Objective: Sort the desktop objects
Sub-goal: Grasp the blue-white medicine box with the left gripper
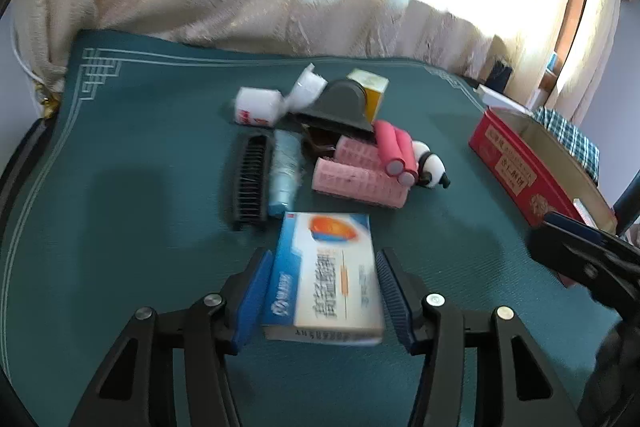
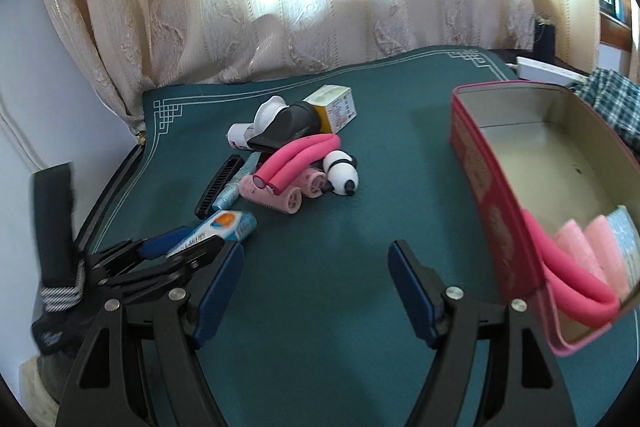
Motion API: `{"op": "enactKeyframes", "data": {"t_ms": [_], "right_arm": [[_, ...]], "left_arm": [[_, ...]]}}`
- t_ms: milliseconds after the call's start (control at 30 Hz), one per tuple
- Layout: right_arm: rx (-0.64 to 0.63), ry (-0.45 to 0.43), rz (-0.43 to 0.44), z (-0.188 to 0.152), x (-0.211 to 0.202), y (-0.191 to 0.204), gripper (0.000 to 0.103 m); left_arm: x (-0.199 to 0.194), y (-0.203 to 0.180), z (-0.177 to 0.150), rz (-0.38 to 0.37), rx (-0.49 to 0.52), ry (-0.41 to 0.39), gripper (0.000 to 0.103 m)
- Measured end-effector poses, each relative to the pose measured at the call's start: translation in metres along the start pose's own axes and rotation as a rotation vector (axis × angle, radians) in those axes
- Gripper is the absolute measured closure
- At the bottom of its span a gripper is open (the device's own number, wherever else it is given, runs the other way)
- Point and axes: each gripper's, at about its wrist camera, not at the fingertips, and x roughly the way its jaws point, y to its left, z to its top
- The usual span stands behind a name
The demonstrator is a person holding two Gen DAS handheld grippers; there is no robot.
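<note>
A blue-and-white medicine box (image 1: 326, 277) is held between the blue pads of the left gripper (image 1: 324, 301), which is clamped on its long sides, just above the green mat (image 1: 140, 155) covering the surface. The right gripper (image 2: 316, 291) is seen with its jaws wide apart and nothing between them. A pile is left on the mat: pink hair rollers (image 1: 360, 175), a black comb (image 1: 250, 181), a panda figurine (image 2: 341, 173). A red tin (image 2: 480, 163) is placed at the right, with pink rollers inside.
</note>
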Motion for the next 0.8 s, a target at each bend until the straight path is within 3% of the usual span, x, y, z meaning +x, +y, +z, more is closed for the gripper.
{"op": "enactKeyframes", "data": {"t_ms": [200,400,467,633,800], "right_arm": [[0.004,0.03,0.014,0.011,0.02,0.008,0.025],[0.022,0.045,0.012,0.014,0.036,0.011,0.025],[0.039,0.052,0.015,0.012,0.04,0.009,0.025],[0.06,0.057,0.015,0.011,0.044,0.007,0.025],[0.083,0.045,0.016,0.012,0.042,0.005,0.025]], "left_arm": [[-0.012,0.031,0.0,0.023,-0.086,-0.032,0.047],[-0.002,0.039,-0.003,-0.019,-0.114,0.007,0.046],[0.001,0.036,-0.003,-0.036,-0.114,0.014,0.035],[0.007,0.021,-0.003,-0.07,-0.079,0.029,0.031],[0.023,0.003,-0.004,-0.025,0.002,0.071,0.032]]}}
